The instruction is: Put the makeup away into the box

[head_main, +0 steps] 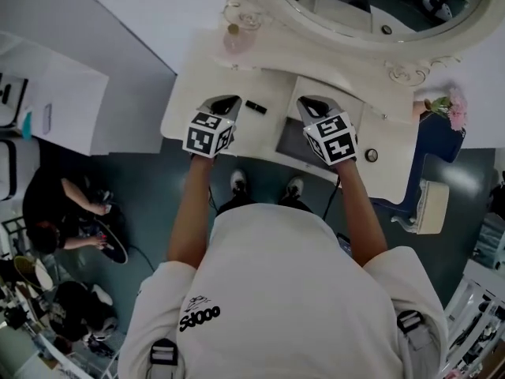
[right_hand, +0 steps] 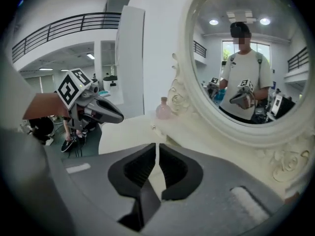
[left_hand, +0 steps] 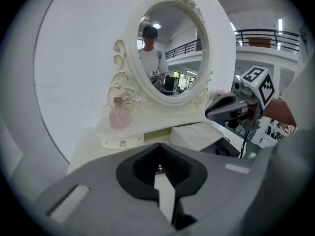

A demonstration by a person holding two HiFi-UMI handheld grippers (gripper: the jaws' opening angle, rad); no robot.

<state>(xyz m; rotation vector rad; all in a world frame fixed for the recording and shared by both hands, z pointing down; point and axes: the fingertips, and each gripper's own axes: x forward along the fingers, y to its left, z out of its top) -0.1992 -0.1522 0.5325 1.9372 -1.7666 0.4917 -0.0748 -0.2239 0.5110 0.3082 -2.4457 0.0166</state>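
Both grippers hover side by side over the front of a white dressing table. My left gripper is shut with nothing between its jaws, as the left gripper view shows. My right gripper is shut and empty too, its jaws almost touching in the right gripper view. A small black makeup item lies on the tabletop between them. The box with a dark inside sits under the right gripper; its white lid is raised. A pink perfume bottle stands at the back left by the mirror.
A large oval mirror in an ornate white frame rises behind the table. Pink flowers and a blue and white chair are at the right. A person sits on the floor at far left among gear.
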